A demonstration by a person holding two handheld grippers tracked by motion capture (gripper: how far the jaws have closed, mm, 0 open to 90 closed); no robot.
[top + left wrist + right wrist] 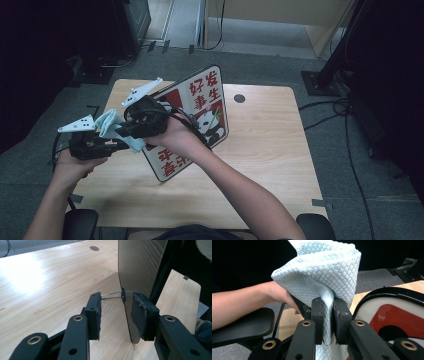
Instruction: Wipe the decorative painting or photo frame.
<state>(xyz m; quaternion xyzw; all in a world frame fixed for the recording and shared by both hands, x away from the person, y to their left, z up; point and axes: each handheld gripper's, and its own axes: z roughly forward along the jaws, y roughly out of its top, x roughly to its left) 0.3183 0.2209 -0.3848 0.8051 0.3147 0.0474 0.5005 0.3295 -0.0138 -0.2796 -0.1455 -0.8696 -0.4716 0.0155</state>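
Sign board (pixel 200 117): propped upright on the surface (pixel 265 150), presumably for wiping.
Left claw (pixel 117 312): jaws apart, straddling the board's edge, likely steadying it.
Right claw (pixel 327 321): clamped on the cloth (pixel 322 272), beside the board's face.

We read big red Chinese words 好, 发, 生, 事 at top of panda sign (pixel 200 117). More red words at its bottom sit upside down; we cannot read them.
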